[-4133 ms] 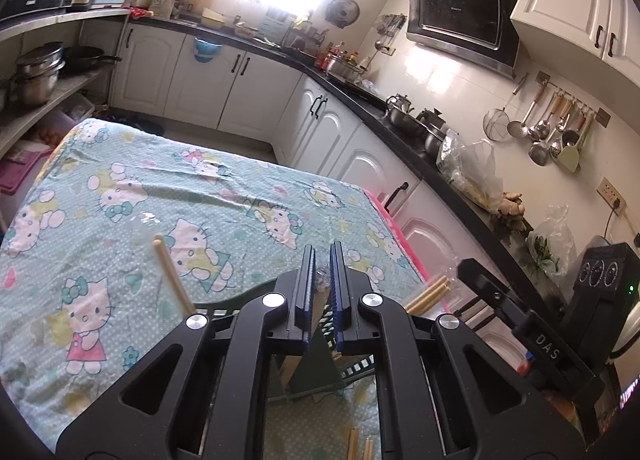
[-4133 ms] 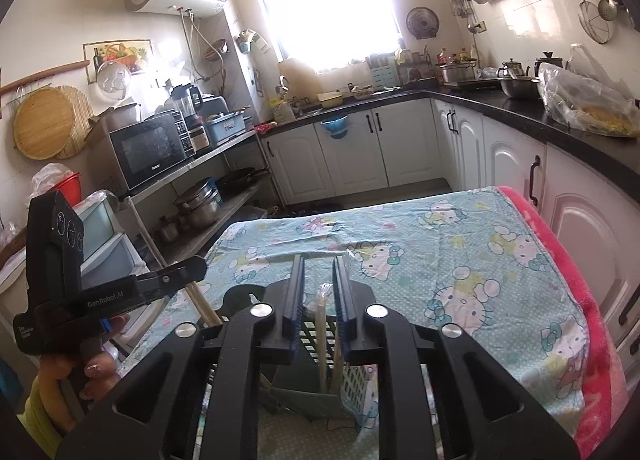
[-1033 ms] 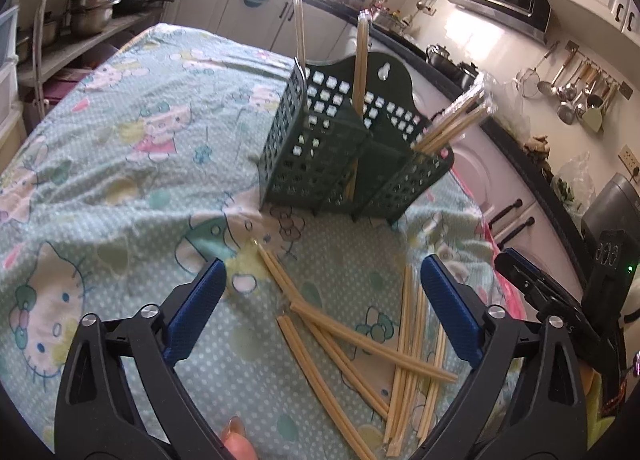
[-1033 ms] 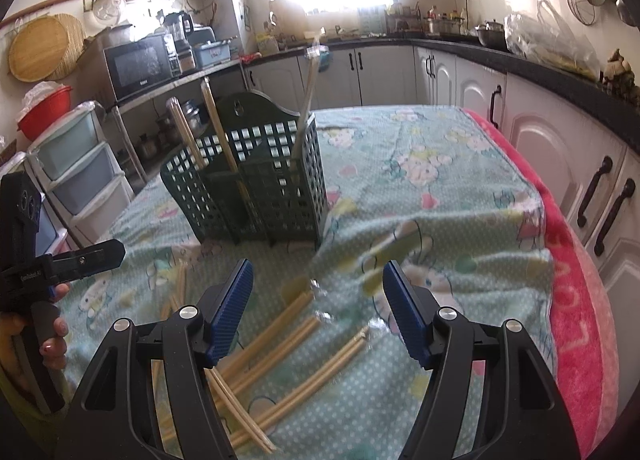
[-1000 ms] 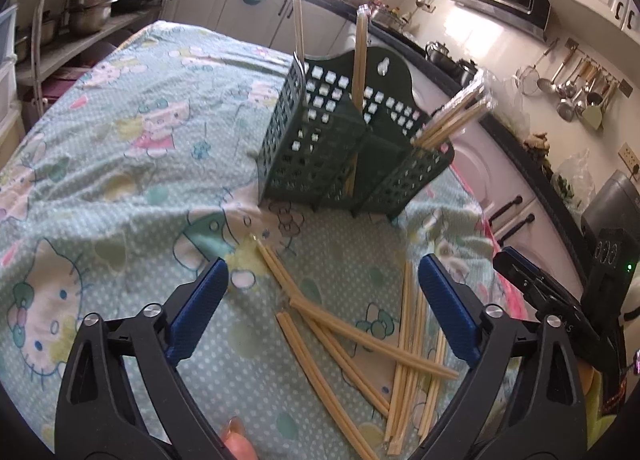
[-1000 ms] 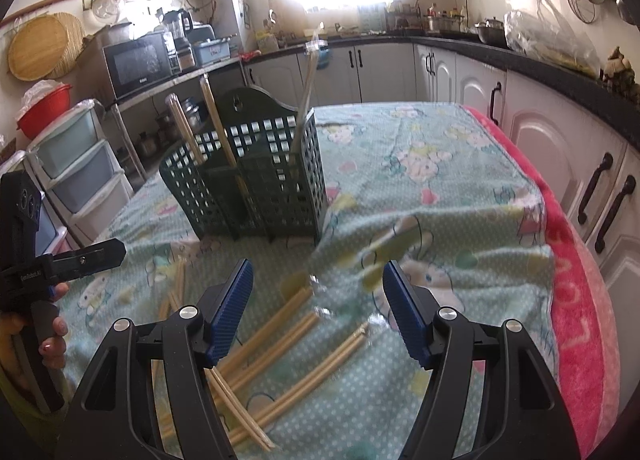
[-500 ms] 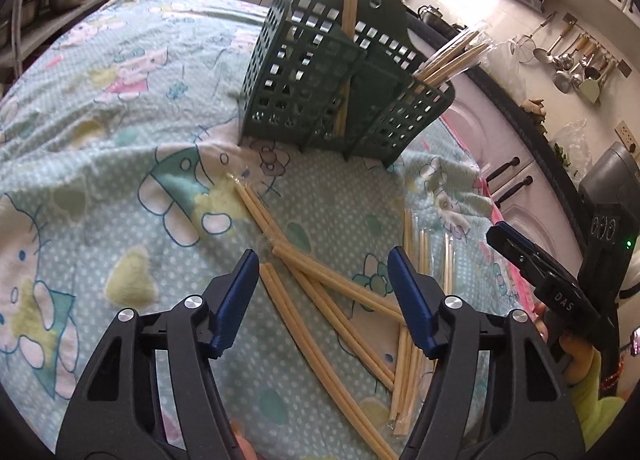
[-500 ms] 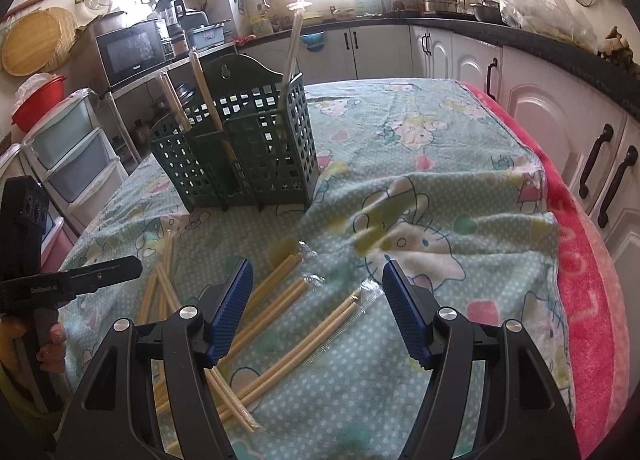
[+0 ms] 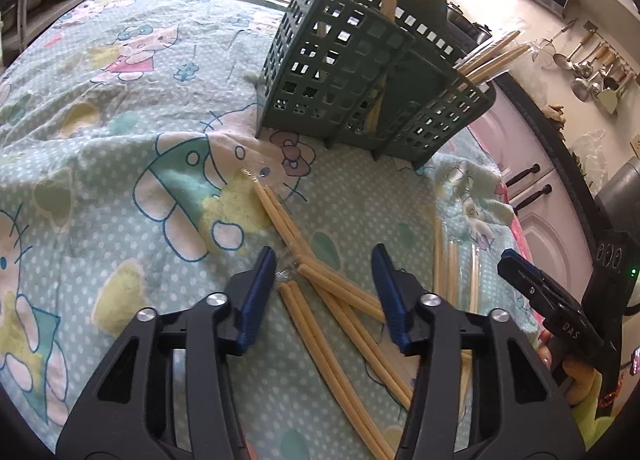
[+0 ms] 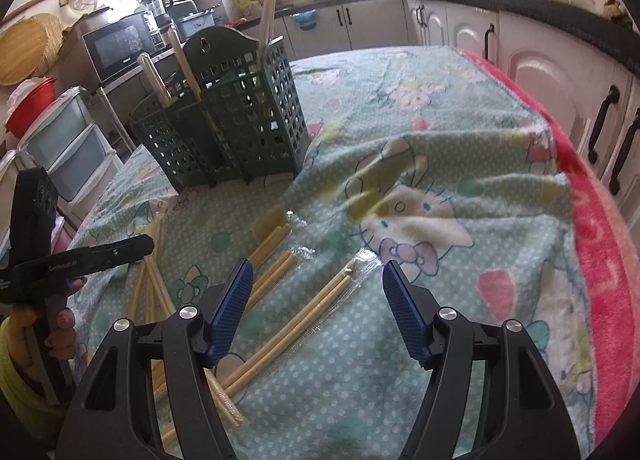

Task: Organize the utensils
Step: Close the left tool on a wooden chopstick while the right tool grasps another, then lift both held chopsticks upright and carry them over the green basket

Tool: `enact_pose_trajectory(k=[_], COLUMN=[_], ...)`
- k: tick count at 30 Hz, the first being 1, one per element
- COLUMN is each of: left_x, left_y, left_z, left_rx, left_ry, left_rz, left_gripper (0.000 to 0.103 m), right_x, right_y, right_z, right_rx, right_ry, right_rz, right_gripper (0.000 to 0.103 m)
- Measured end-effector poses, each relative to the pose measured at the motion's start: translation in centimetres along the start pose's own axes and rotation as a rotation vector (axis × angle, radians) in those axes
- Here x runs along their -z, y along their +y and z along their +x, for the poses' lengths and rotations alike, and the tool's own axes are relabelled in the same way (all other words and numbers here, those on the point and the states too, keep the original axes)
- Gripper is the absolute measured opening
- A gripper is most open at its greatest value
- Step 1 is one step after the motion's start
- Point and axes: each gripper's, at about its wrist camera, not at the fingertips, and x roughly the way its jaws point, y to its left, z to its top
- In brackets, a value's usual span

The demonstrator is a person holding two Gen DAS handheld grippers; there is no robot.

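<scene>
A dark green slotted utensil holder (image 9: 372,72) stands on the patterned cloth, with chopsticks upright in its compartments. Several plastic-wrapped chopstick pairs (image 9: 320,348) lie crossed on the cloth in front of it. My left gripper (image 9: 323,260) hovers just above one crossed pair (image 9: 340,284); its jaws are closing with that pair between them, and the pads are clear of it. My right gripper (image 10: 316,272) stands open above another wrapped pair (image 10: 320,308). The holder (image 10: 240,120) is behind it. Each gripper shows in the other view: the right (image 9: 548,300), the left (image 10: 80,256).
More loose chopsticks (image 9: 450,260) lie toward the right hand. The cloth is rumpled into folds (image 10: 420,148) beside the holder. A pink cloth border (image 10: 600,244) marks the table's edge, with white cabinets (image 10: 560,72) beyond. Plastic drawers (image 10: 68,148) stand to the left.
Both grippers have sunk toward the chopsticks on the cloth. The left jaws have narrowed from wide open. The right jaws keep the same width.
</scene>
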Motion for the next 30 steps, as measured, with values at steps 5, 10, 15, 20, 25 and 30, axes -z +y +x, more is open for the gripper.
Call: enact_pose_trajectory(k=[5, 10, 15, 20, 25, 30], left_x=[-0.1, -0.1, -0.1, -0.3, -0.9, -1.7], left_y=[0.7, 0.9, 0.7, -0.2, -1.2, -2.3], left_z=[0.1, -0.2, -0.8, -1.9, -2.9, -3.7], left_rx=[-0.025, -0.031, -0.012, -0.004, 0.006, 0.027], left_ry=[-0.002, -0.012, -0.022, -0.050, -0.079, -0.109], left_rz=[-0.005, -0.001, 0.000, 0.028, 0.048, 0.070], left_gripper=[0.018, 0.010, 0.005, 0.004, 0.004, 0.004], right_x=[0.2, -0.1, -0.4, -0.6, -1.1, -2.3], right_y=[-0.5, -1.3, -2.2, -2.6, -2.6, -2.4], right_z=[1.5, 2.8, 3.1, 3.1, 2.0, -0.2], right_rx=[-0.007, -0.017, -0.021, -0.055, -0.097, -0.122], right_ry=[0.043, 0.065, 0.062, 0.042, 0.001, -0.065], right_rz=[0.042, 0.101, 0.140, 0.162, 0.170, 0.157], right_gripper=[0.062, 0.050, 0.027, 0.011, 0.008, 0.005])
